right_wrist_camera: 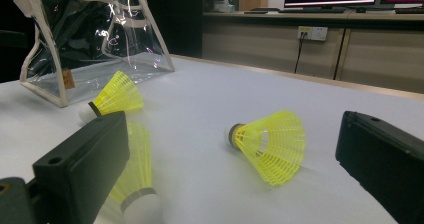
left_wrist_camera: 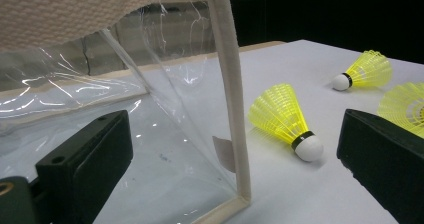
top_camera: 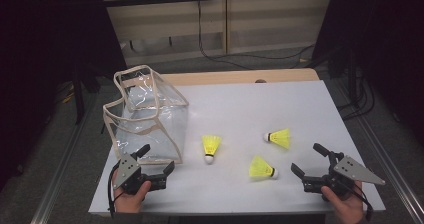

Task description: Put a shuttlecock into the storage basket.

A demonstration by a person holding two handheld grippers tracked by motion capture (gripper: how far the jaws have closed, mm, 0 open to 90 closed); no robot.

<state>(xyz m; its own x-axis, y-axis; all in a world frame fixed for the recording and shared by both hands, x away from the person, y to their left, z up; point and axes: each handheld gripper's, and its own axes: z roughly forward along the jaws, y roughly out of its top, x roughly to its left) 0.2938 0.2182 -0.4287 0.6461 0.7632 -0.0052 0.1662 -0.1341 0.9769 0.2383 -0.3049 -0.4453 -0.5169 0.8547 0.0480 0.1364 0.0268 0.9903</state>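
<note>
Your left gripper (top_camera: 159, 160) sits with its jaws wide apart and nothing in them, just beside the clear plastic bag with beige trim (top_camera: 145, 116). Your right gripper (top_camera: 309, 160) is also spread wide, holding nothing, near three yellow plastic shuttlecocks (top_camera: 263, 168) lying on the white table (top_camera: 240, 104).

No writing, label, brand or number is legible on anything here.
</note>
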